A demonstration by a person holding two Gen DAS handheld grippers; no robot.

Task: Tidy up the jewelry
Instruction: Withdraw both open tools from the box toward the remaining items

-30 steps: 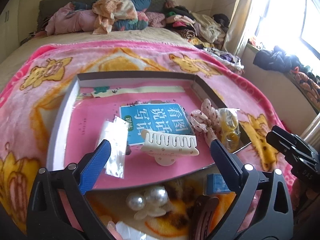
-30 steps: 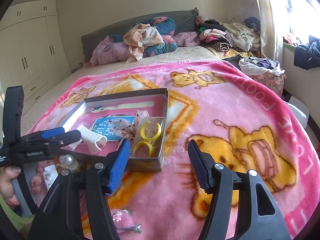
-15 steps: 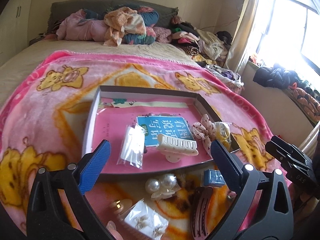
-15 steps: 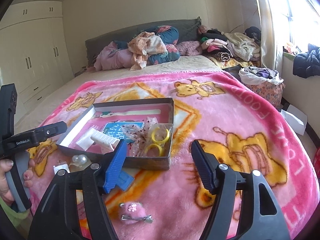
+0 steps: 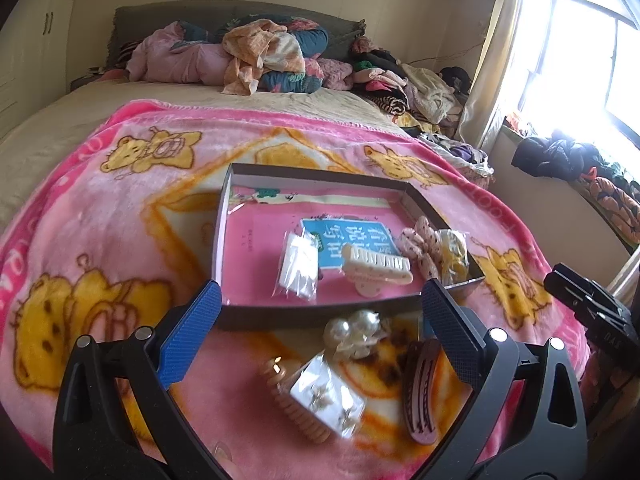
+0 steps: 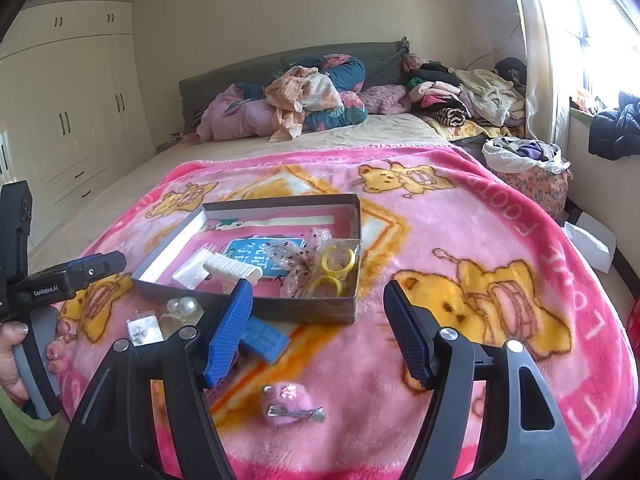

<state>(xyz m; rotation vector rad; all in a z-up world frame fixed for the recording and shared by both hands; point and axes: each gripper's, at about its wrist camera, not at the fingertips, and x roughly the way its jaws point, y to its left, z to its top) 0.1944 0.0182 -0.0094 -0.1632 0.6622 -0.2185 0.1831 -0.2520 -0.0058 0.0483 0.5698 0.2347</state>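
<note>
On the bed's pink blanket (image 6: 460, 248), the box (image 6: 304, 308) holds some pieces; pearls (image 5: 352, 326), clips and earrings (image 5: 326, 398) lie before it. Both grippers, left (image 5: 320, 316) and right (image 6: 318, 324), hover released and empty, the right's jaws having just widened. Plush pile may snag small pieces during a pinch.

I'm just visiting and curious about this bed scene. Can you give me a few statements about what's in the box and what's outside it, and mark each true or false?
1. The cream plastic claw hair clip lies inside the shallow grey cardboard box. True.
2. The two yellow plastic rings lie on the blanket outside the box. False: they sit in the box's corner.
3. The pair of large white pearl beads rests on the pink cartoon-bear fleece blanket, in front of the box. True.
4. The right hand-held gripper is clamped on the fluffy pink pom-pom hair clip. False: its jaws are open and empty, and the clip lies on the blanket.
5. The box stands on a wooden table. False: it is on the blanket.
</note>
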